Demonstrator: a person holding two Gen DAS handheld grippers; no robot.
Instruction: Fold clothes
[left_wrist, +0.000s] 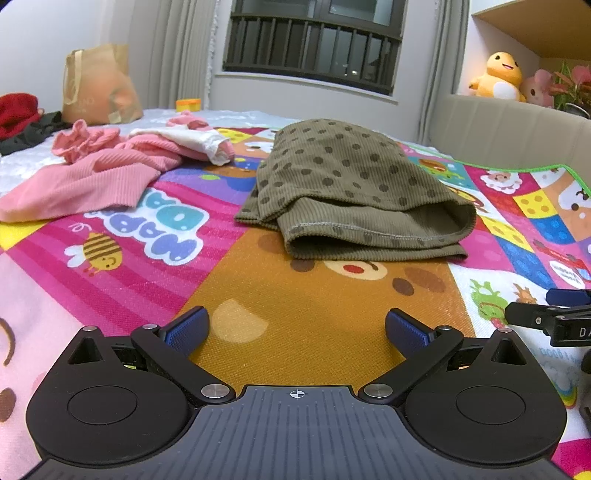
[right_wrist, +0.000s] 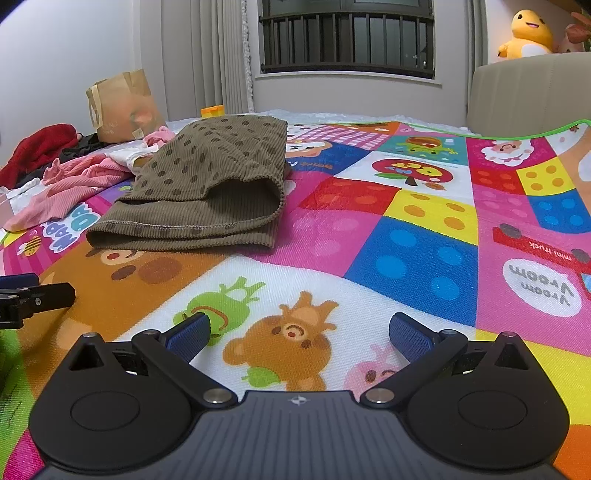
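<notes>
Looking along my left gripper (left_wrist: 297, 326), I saw its blue pads (left_wrist: 188, 328) spread wide with nothing between them, held low over the orange bear patch of the mat (left_wrist: 317, 325). My right gripper (right_wrist: 299, 332) was equally wide and empty, above a white patch printed with a small bear and a frog. Each gripper showed at the edge of the other's view, so the two sat side by side, near but apart. Ahead of both lay the olive top (left_wrist: 354, 188), dotted and ribbed, folded into a thick bundle on the mat, its stitched hem toward me and one open end gaping on the right. It sat straight ahead of the left gripper and ahead-left of the right one, touched by neither. Left of it sprawled a pink pile (left_wrist: 103, 166) of unfolded clothes, with a white piece (left_wrist: 199, 140) on top. Farther back stood a paper bag (left_wrist: 98, 86), beside a red garment (left_wrist: 16, 110).
</notes>
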